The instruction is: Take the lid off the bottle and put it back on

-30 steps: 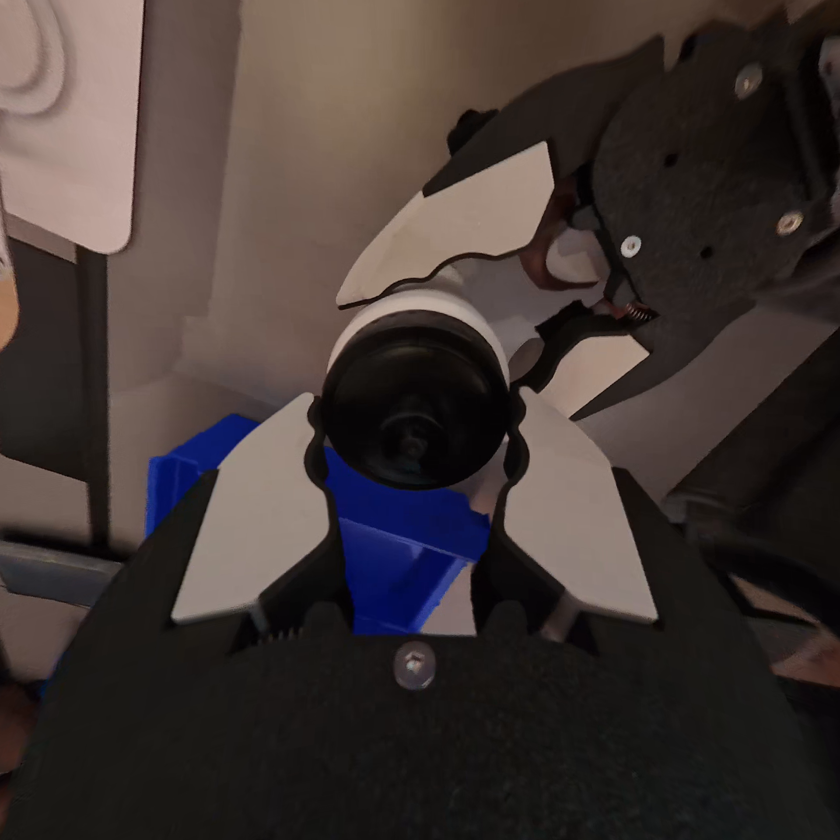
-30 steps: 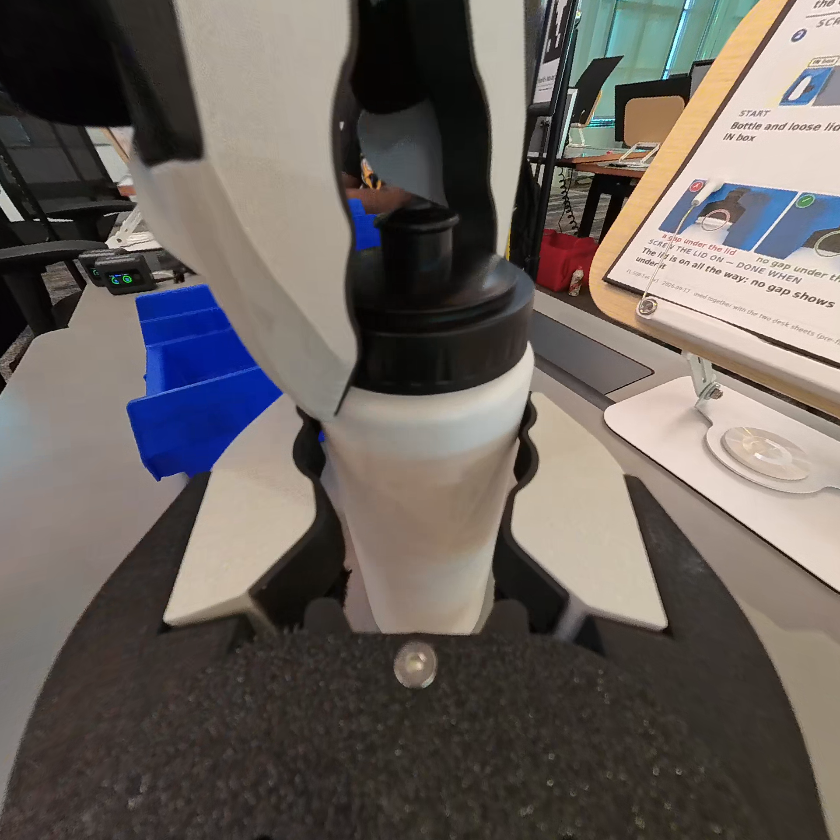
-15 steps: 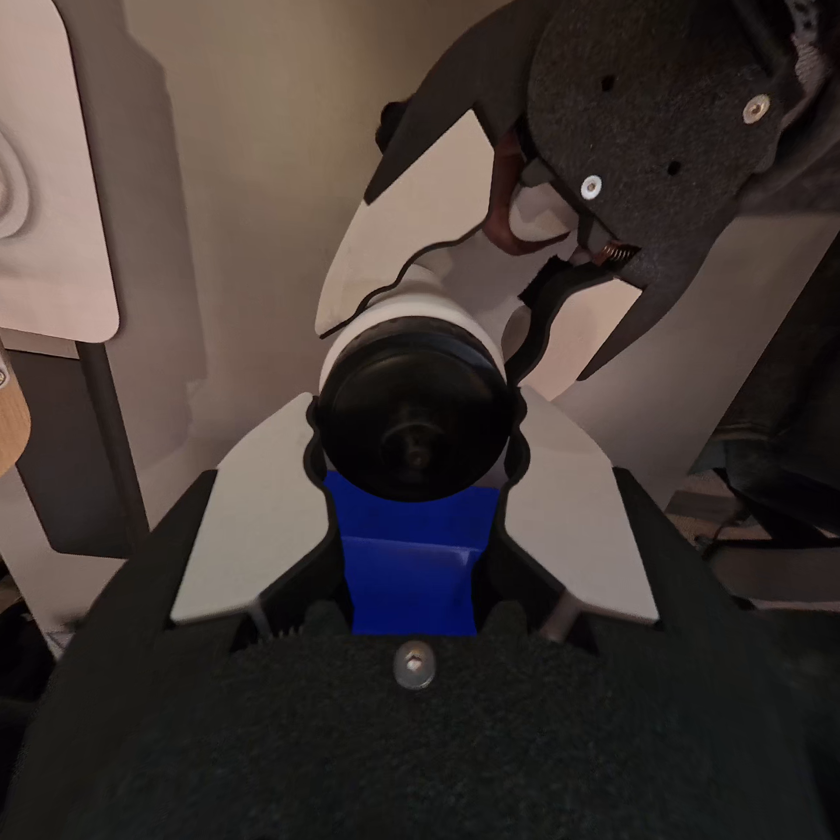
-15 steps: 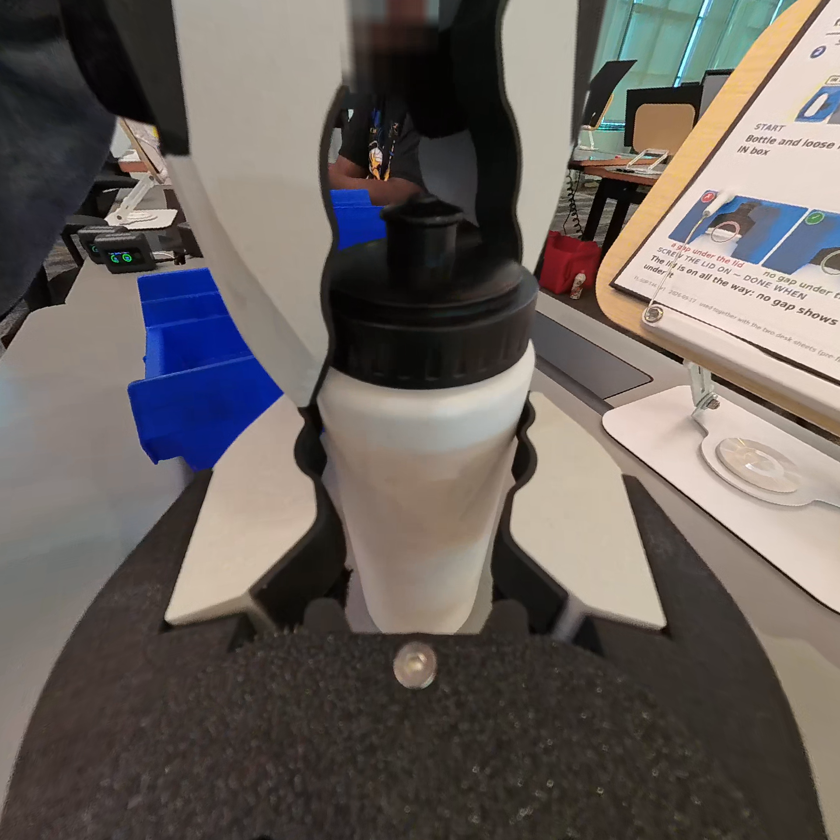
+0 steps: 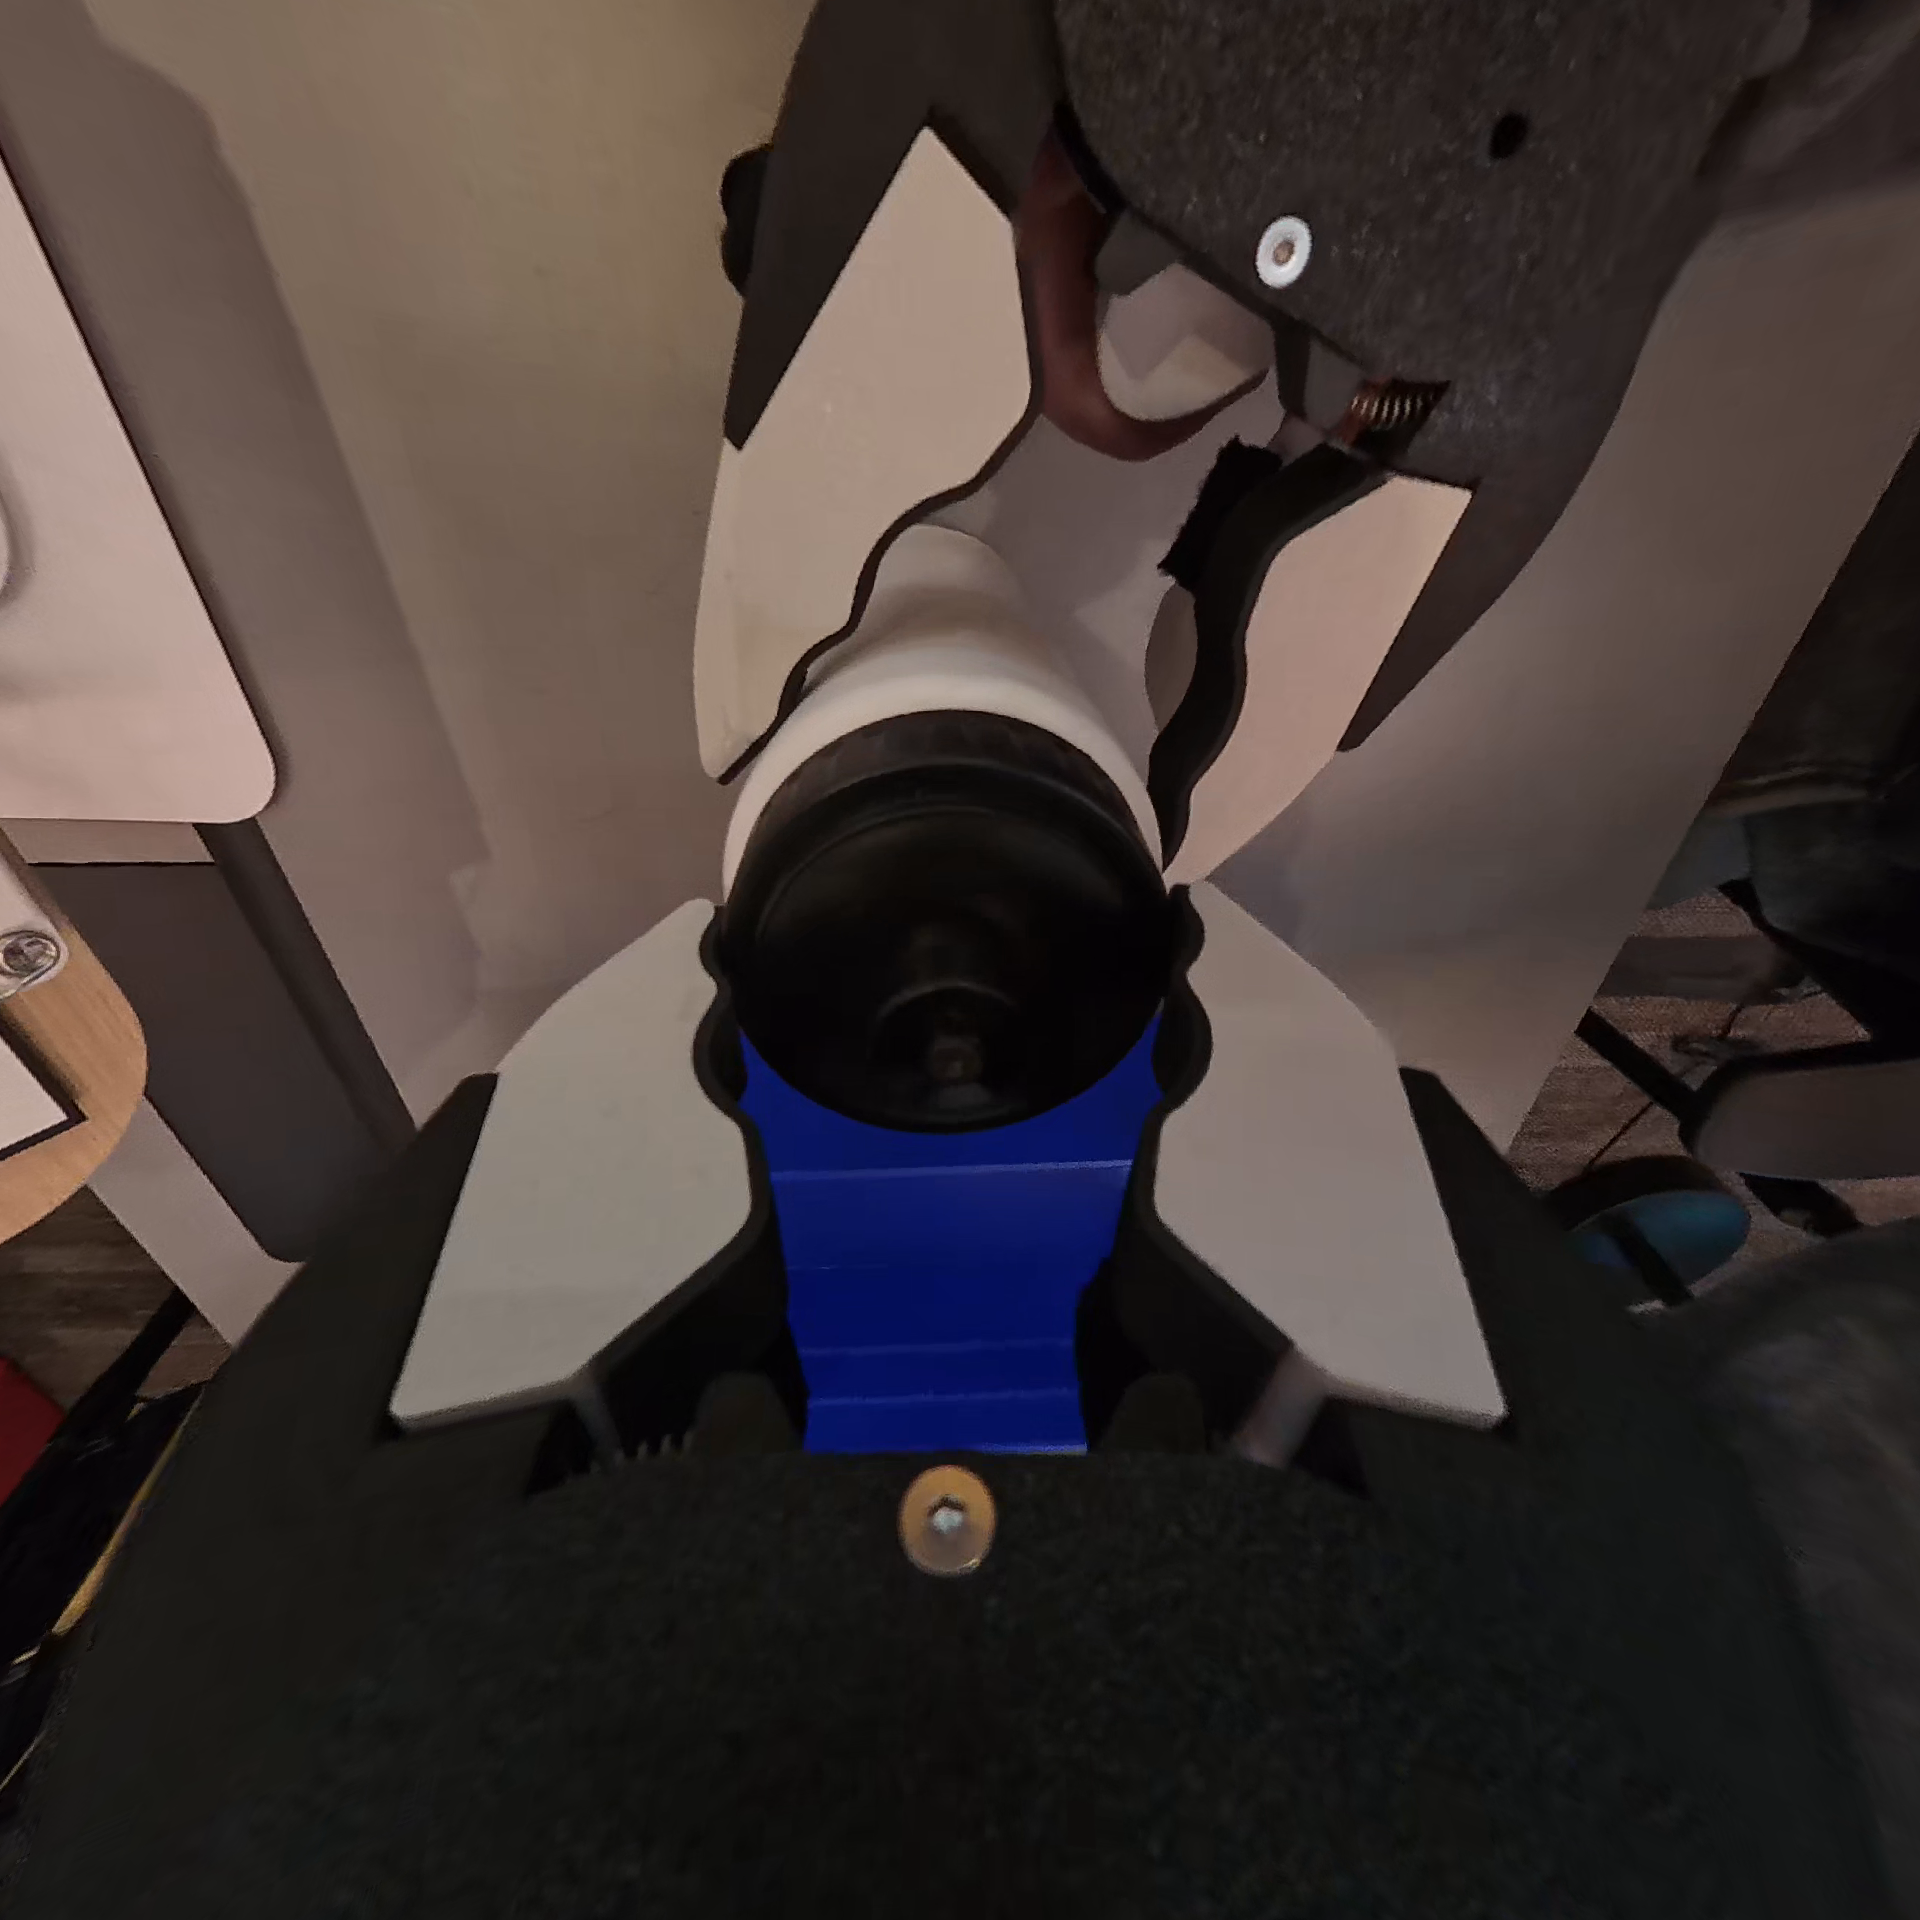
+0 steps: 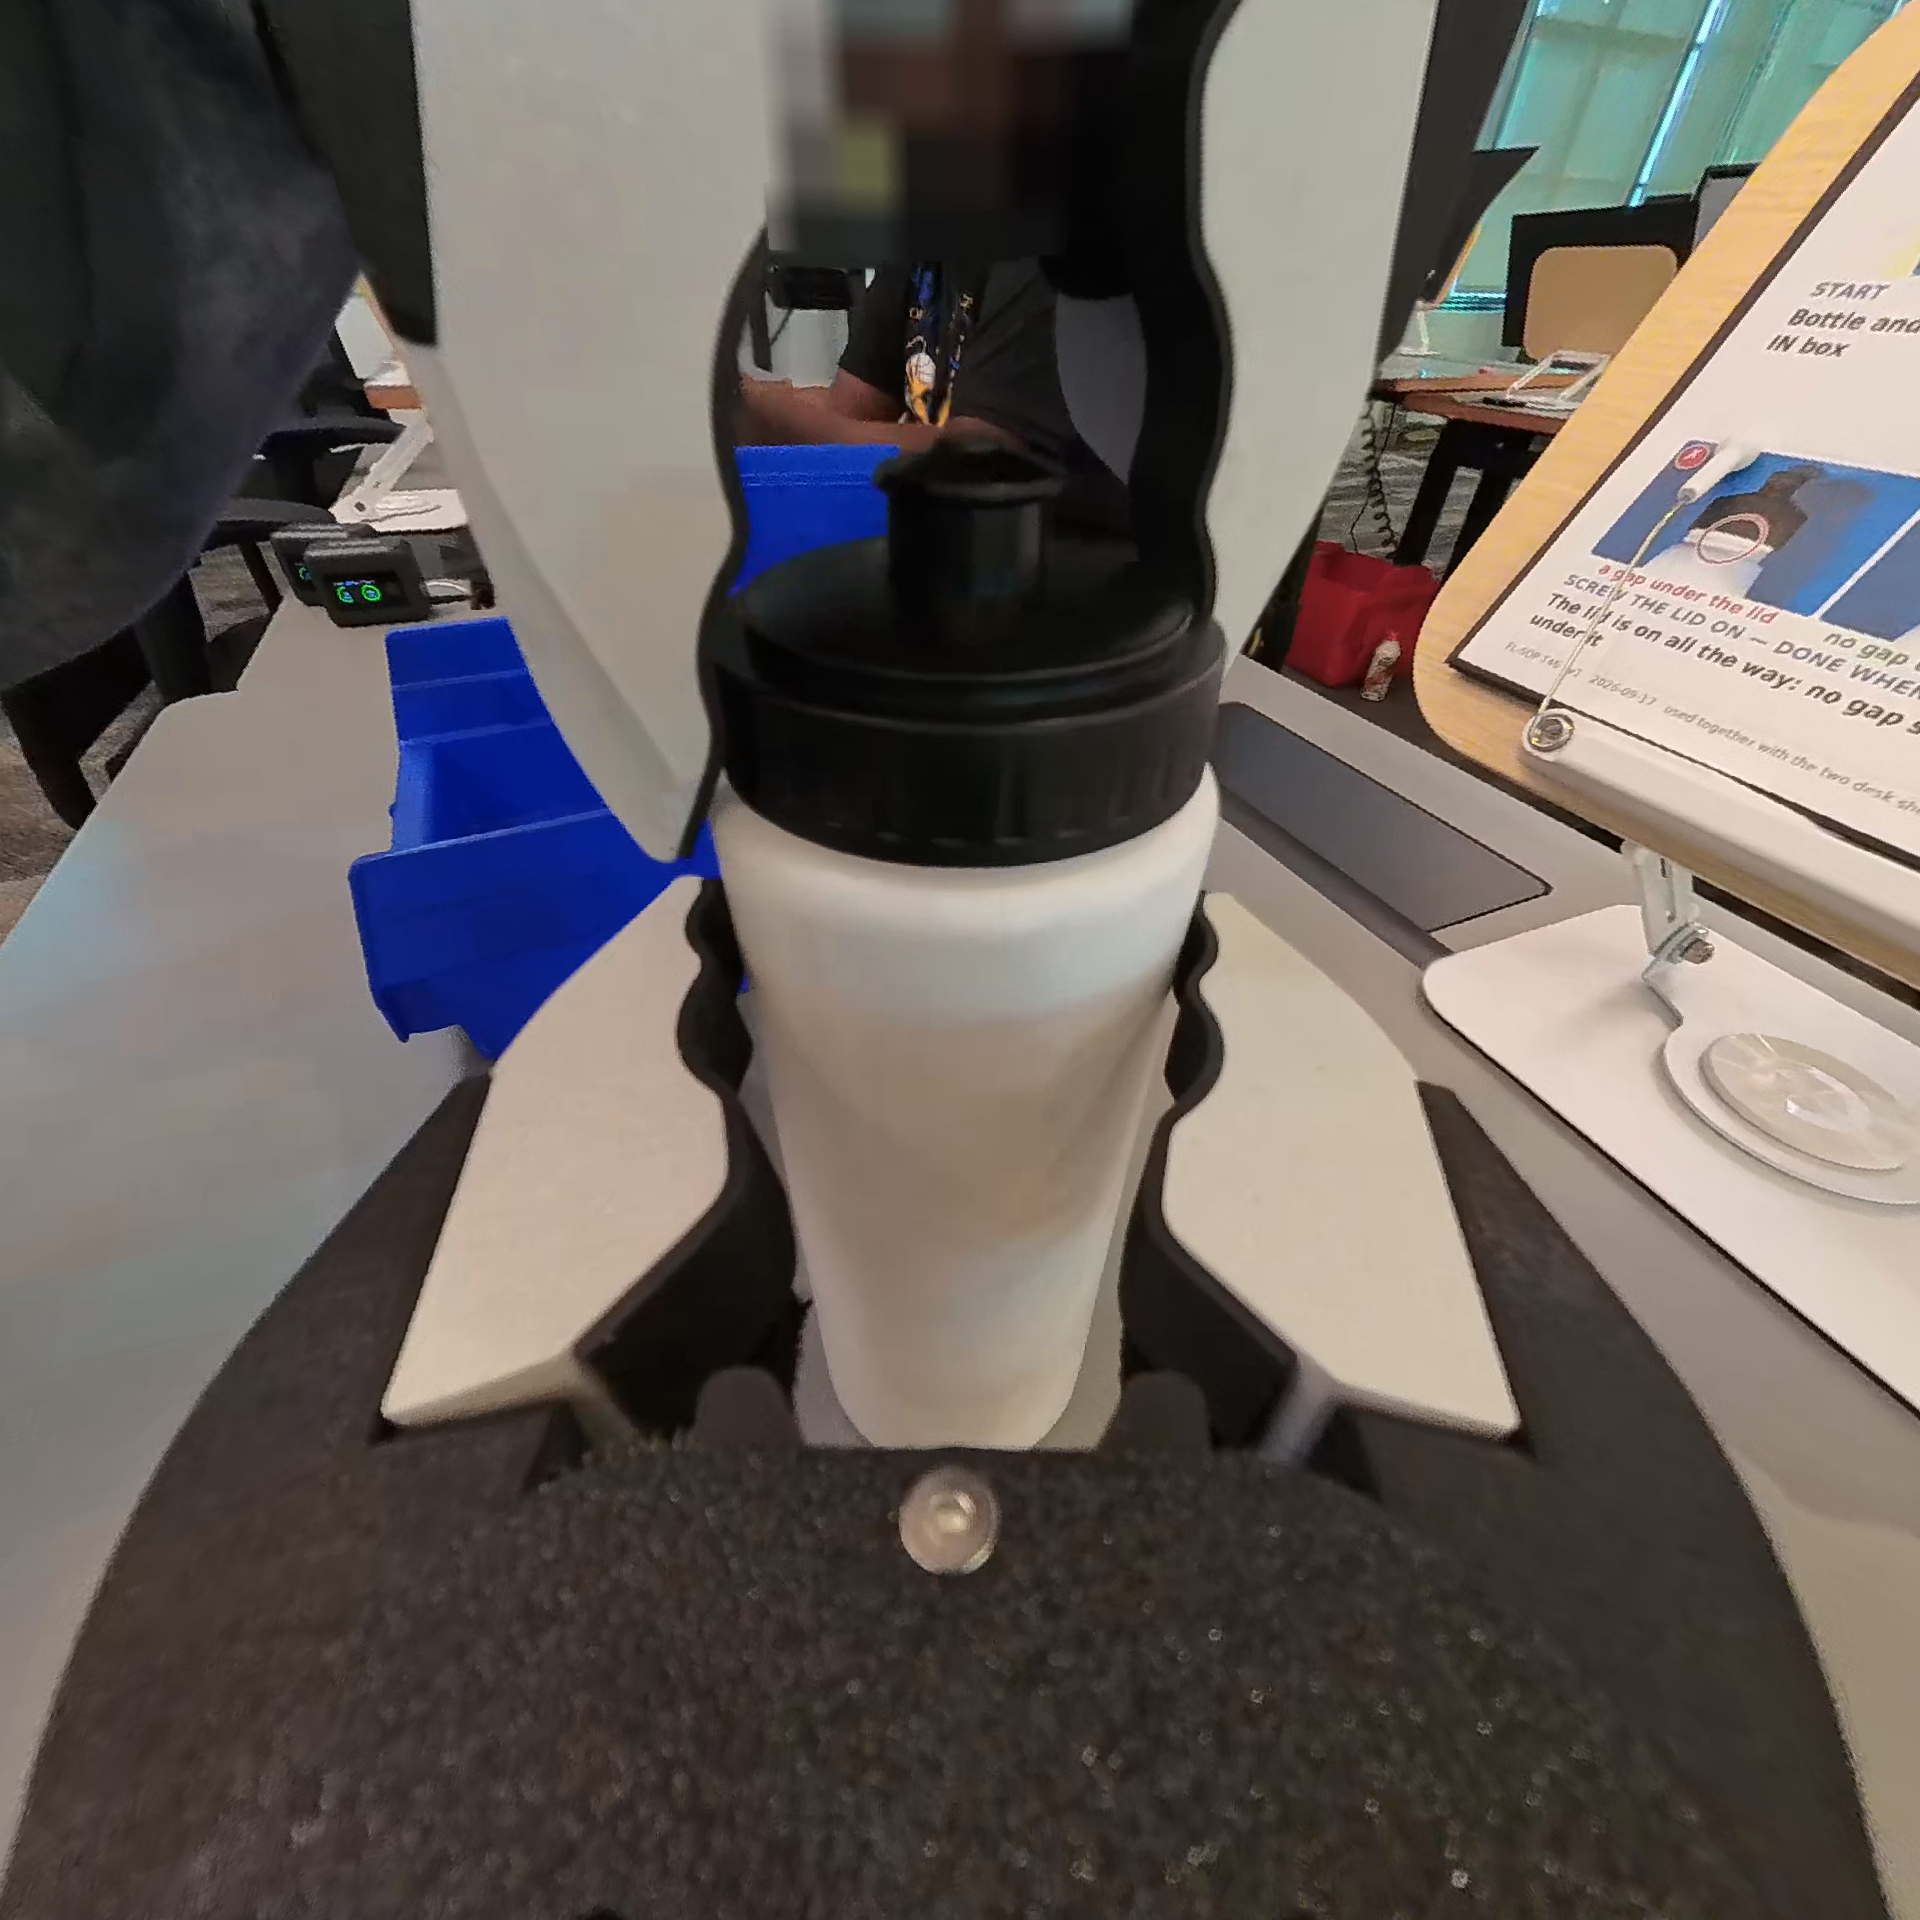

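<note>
A white bottle (image 6: pixel 966 1039) with a black spouted lid (image 6: pixel 966 727) stands upright between the pads of my right gripper (image 6: pixel 951 935), which is shut on the bottle's body. My left gripper (image 5: pixel 951 935) comes down from above and is shut on the lid (image 5: pixel 945 977), one finger on each side of its rim. In the right wrist view its white fingers (image 6: pixel 582 416) flank the lid. In the left wrist view I look down on the lid's top, with the bottle's shoulder (image 5: pixel 935 675) and the right gripper (image 5: pixel 935 727) behind it. The lid sits on the bottle.
A blue divided bin (image 6: pixel 488 821) stands on the grey table left of the bottle and shows under the lid in the left wrist view (image 5: pixel 945 1278). An instruction board (image 6: pixel 1714 582) on a white base (image 6: pixel 1558 997) stands right. A person sits behind.
My left gripper has turned around the lid's axis while shut on it; its fingers now sit left and right of the lid. The right gripper still holds the bottle.
</note>
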### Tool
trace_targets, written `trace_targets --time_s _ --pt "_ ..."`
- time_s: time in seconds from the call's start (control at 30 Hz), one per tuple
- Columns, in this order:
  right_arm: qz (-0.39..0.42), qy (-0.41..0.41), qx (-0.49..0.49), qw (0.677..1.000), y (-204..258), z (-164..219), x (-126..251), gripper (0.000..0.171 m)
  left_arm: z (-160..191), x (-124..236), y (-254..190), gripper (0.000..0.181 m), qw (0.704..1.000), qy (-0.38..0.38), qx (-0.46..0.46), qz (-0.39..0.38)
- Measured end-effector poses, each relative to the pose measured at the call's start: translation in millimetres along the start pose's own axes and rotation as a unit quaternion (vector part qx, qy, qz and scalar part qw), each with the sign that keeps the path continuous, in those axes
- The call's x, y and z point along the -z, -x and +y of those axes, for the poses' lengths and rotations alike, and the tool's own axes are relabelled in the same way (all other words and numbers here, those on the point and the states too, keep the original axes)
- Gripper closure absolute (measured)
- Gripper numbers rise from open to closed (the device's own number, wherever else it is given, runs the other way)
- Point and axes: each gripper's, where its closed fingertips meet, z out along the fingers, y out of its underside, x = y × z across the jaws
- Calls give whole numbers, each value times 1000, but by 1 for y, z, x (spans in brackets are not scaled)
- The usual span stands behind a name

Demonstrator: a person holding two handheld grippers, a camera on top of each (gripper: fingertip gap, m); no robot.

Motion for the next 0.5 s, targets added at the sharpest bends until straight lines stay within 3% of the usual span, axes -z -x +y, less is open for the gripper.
trace_targets --time_s 0.23,0.4,0.5 --pt "-3 -15 -7 1000 2 -1 -1 89 -4 -1 -1 103 996 -59 61 -6" --pt "28 48 -12 998 -6 30 -9 86 -9 0 3 90 957 -125 259 33" --pt "42 62 -8 997 -7 46 -16 83 -9 -1 4 89 936 -138 323 25"
